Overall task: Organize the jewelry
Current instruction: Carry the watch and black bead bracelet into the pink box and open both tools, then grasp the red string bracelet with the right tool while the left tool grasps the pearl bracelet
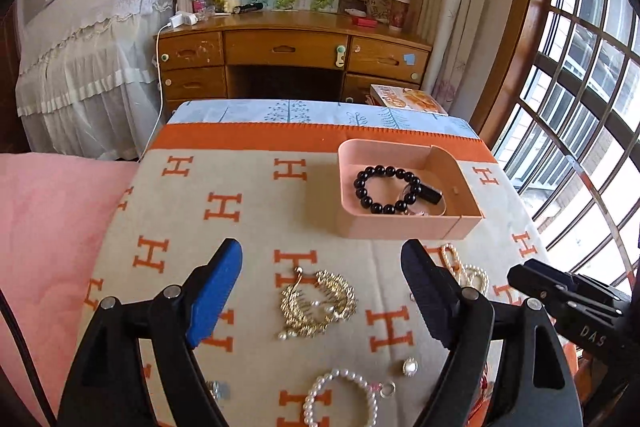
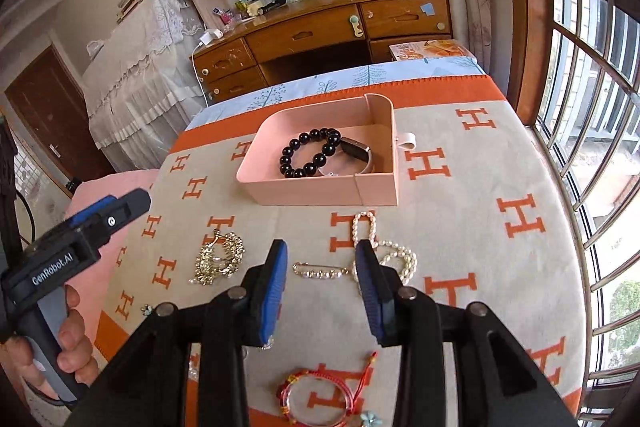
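A pink tray (image 1: 362,147) (image 2: 256,163) stands on the H-patterned blanket and holds a black bead bracelet (image 1: 384,189) (image 2: 310,153) and a watch (image 2: 358,153). My left gripper (image 1: 322,283) is open and empty above a gold hair comb (image 1: 318,303) (image 2: 220,259). My right gripper (image 2: 322,283) is open and empty above a pearl pin (image 2: 320,273), beside a pearl necklace (image 2: 384,247) (image 1: 464,267). A pearl bracelet (image 1: 340,399) and a small round earring (image 1: 410,367) lie near the left gripper. A red cord bracelet (image 2: 320,395) lies below the right gripper.
The blanket (image 1: 240,195) covers a bed with a pink quilt (image 1: 48,227) to its left. A wooden desk (image 1: 288,51) stands beyond the bed. A barred window (image 2: 592,107) runs along the right. The right gripper shows at the right edge of the left wrist view (image 1: 560,295).
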